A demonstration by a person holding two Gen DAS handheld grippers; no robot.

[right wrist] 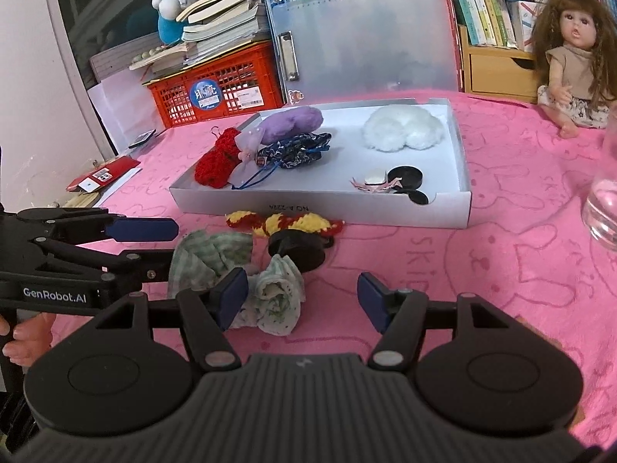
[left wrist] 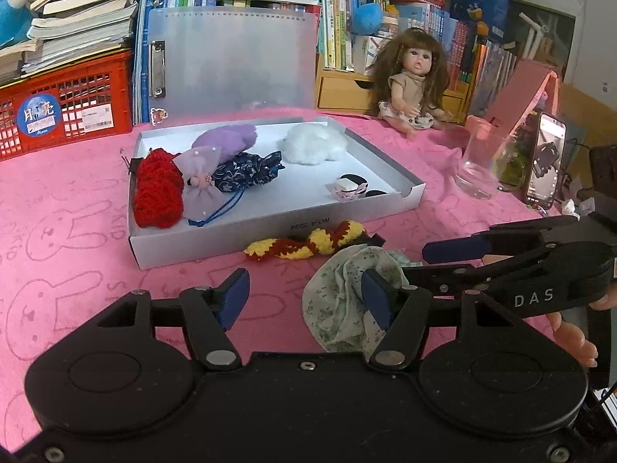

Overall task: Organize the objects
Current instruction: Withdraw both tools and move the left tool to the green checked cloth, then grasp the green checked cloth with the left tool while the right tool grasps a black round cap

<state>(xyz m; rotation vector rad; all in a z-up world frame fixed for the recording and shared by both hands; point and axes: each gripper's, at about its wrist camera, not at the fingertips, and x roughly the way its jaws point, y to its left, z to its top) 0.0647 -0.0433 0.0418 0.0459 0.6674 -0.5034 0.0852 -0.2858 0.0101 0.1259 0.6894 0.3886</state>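
Note:
A crumpled pale green floral cloth (left wrist: 339,297) (right wrist: 277,301) lies on the pink tablecloth in front of a shallow white box (left wrist: 231,243) (right wrist: 320,202). My left gripper (left wrist: 304,299) (right wrist: 171,249) stands open, its right pad against the cloth. My right gripper (right wrist: 302,299) (left wrist: 418,261) is open too, with the cloth beside its left pad and partly between the jaws. Neither pair of pads presses on it. A yellow-and-red knitted band (left wrist: 308,245) (right wrist: 277,222) and a black clip (right wrist: 297,249) lie just beyond.
The box holds a red knitted piece (left wrist: 158,193), a lilac bow, a purple plush, a navy pouch (left wrist: 246,171), a white fluff ball (left wrist: 312,144) and black discs. A doll (left wrist: 412,85), a glass beaker (left wrist: 478,169), a phone (left wrist: 545,162) and a red crate (left wrist: 65,104) ring the table.

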